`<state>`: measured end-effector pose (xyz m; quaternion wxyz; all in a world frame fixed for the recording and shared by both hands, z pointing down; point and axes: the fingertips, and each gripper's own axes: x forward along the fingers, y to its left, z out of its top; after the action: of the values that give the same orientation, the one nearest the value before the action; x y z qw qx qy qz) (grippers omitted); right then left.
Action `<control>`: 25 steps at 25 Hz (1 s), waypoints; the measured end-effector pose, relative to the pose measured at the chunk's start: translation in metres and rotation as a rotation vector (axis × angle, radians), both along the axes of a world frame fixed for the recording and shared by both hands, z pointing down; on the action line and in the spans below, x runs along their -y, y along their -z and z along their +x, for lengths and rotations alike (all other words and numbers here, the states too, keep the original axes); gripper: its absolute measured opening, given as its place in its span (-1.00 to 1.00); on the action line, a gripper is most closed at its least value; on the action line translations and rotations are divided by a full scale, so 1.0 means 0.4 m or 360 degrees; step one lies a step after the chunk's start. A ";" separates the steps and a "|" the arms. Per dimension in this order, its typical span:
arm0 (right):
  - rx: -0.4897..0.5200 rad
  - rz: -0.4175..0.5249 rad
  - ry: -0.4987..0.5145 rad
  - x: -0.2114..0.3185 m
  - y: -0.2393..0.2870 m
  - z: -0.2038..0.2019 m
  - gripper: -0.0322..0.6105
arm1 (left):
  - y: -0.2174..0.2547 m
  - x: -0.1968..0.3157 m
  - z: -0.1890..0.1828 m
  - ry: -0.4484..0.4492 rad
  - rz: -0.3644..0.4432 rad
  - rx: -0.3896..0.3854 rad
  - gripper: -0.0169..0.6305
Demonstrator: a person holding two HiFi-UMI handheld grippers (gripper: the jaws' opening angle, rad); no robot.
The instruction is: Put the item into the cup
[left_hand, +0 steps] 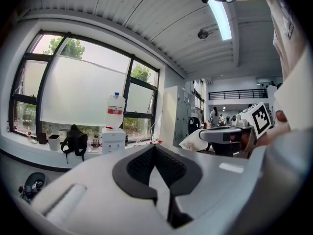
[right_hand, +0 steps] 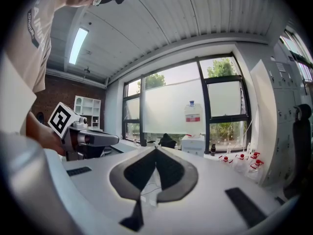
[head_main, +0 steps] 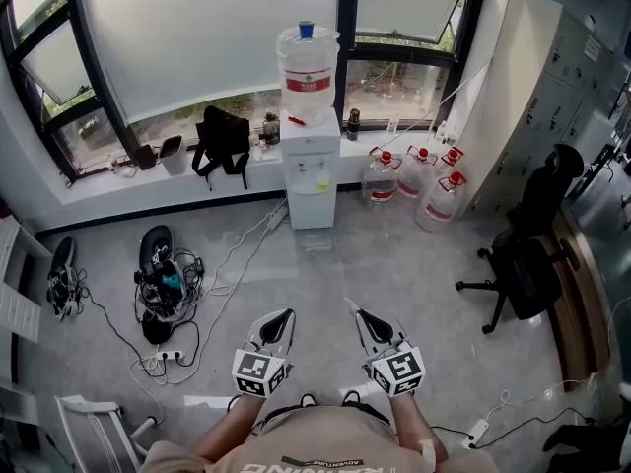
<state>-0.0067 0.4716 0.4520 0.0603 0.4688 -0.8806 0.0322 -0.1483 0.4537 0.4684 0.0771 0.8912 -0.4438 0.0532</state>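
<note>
No cup and no item to go into it shows in any view. In the head view I hold both grippers low in front of my body, above the grey floor point(head_main: 394, 264). My left gripper point(head_main: 287, 314) points forward with its jaws closed tip to tip and nothing between them. My right gripper point(head_main: 354, 308) is beside it, likewise shut and empty. The left gripper view has the left gripper point(left_hand: 155, 149) with pads meeting, and the right gripper point(left_hand: 230, 133) off to the right. In the right gripper view the right gripper point(right_hand: 156, 150) is closed, and the left gripper point(right_hand: 93, 140) is at the left.
A water dispenser point(head_main: 308, 166) stands by the window ahead, with spare water bottles point(head_main: 419, 180) to its right. A black office chair point(head_main: 527, 254) is at the right. Tangled cables and gear point(head_main: 163, 279) lie on the floor at the left. A black bag point(head_main: 222, 141) sits on the sill.
</note>
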 end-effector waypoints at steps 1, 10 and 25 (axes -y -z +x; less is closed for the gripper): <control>-0.0001 -0.0005 -0.0010 0.005 -0.004 -0.007 -0.86 | -0.006 0.006 -0.003 -0.0014 -0.0007 -0.0001 -0.92; -0.0013 -0.0058 -0.0073 0.072 -0.036 -0.020 -0.86 | -0.043 0.090 -0.001 -0.0089 -0.0077 -0.0002 -0.92; -0.0013 -0.0005 0.0038 0.381 -0.031 0.181 -0.86 | 0.007 0.344 0.158 0.0025 -0.0028 0.0044 -0.92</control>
<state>0.0655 0.3191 0.4646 0.0649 0.4584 -0.8858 0.0310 -0.0852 0.3162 0.4656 0.0791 0.8862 -0.4514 0.0687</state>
